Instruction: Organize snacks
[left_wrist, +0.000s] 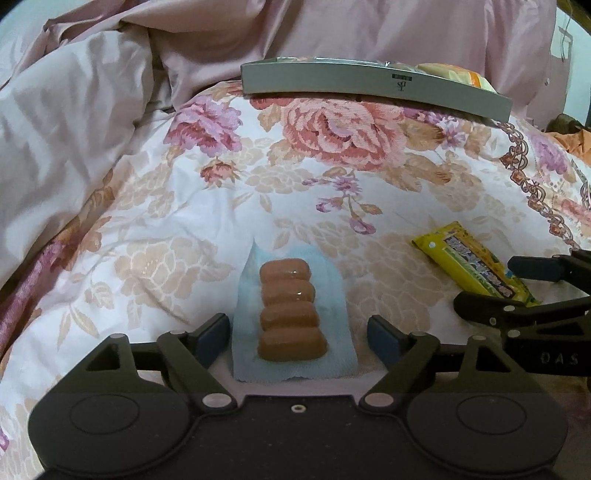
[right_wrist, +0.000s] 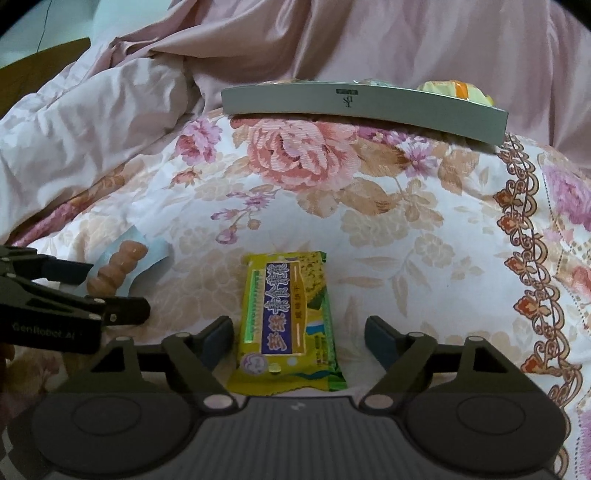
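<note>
A clear-and-blue pack of small brown sausages (left_wrist: 291, 314) lies flat on the floral bedspread, between the fingers of my left gripper (left_wrist: 297, 339). The jaws stand wide and neither pad touches the pack. A yellow biscuit packet (right_wrist: 288, 321) with a purple label lies between the fingers of my right gripper (right_wrist: 299, 339), which is open too, its pads clear of the wrapper. Each gripper shows in the other's view: the right gripper (left_wrist: 491, 284) straddling the yellow packet (left_wrist: 476, 266), the left gripper (right_wrist: 114, 291) around the sausage pack (right_wrist: 118, 269).
A shallow grey tray (left_wrist: 369, 83) (right_wrist: 351, 107) rests at the back of the bedspread with wrapped snacks in it, among them a yellow-orange packet (right_wrist: 458, 92). A rumpled pink duvet (left_wrist: 92, 110) is heaped on the left and behind. A patterned border (right_wrist: 535, 258) runs down the right.
</note>
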